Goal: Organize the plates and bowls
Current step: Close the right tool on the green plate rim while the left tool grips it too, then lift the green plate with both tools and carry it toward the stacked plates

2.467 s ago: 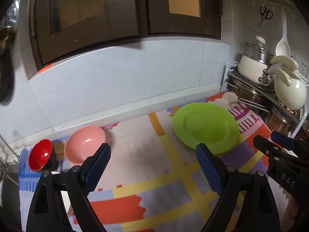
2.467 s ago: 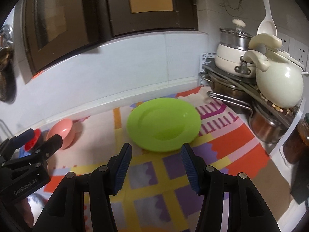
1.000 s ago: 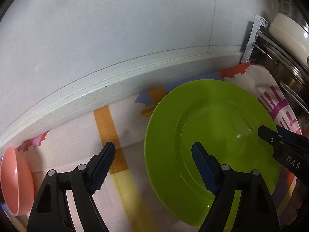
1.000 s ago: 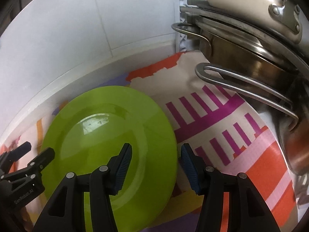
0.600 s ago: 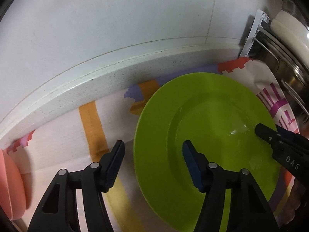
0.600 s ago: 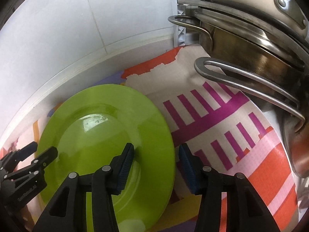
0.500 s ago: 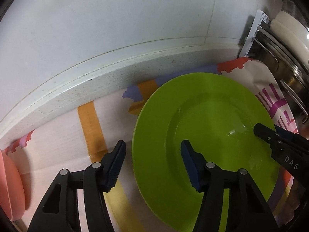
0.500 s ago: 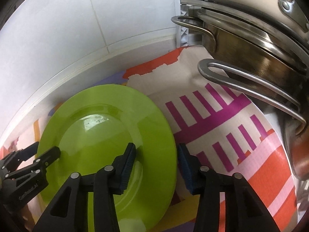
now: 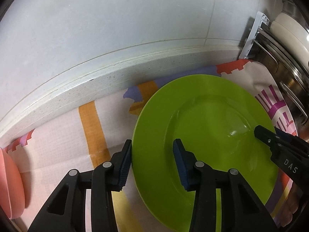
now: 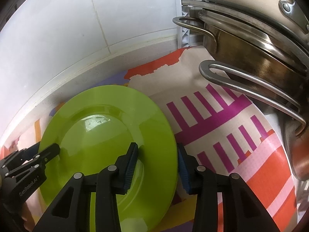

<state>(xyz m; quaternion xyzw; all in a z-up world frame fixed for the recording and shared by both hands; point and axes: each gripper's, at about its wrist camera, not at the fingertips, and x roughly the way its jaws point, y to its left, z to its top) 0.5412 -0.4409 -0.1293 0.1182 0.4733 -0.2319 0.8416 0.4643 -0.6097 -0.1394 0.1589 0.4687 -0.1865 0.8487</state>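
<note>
The left gripper (image 9: 152, 152) straddles the left rim of the green plate (image 9: 208, 127), one pad outside the edge and one over the plate's well; its jaws are closing, and the outer pad seems to touch the rim, though the angle leaves that unsure. The right gripper (image 10: 157, 159) straddles the opposite rim in the same way, half open, its pads close to the edge without clearly pinching it. The plate lies on a patterned mat (image 9: 58, 139) by the tiled wall (image 9: 115, 29). A pink bowl (image 9: 10, 183) sits at the mat's far left. Stacked steel pots (image 10: 251, 44) stand to the right.
</note>
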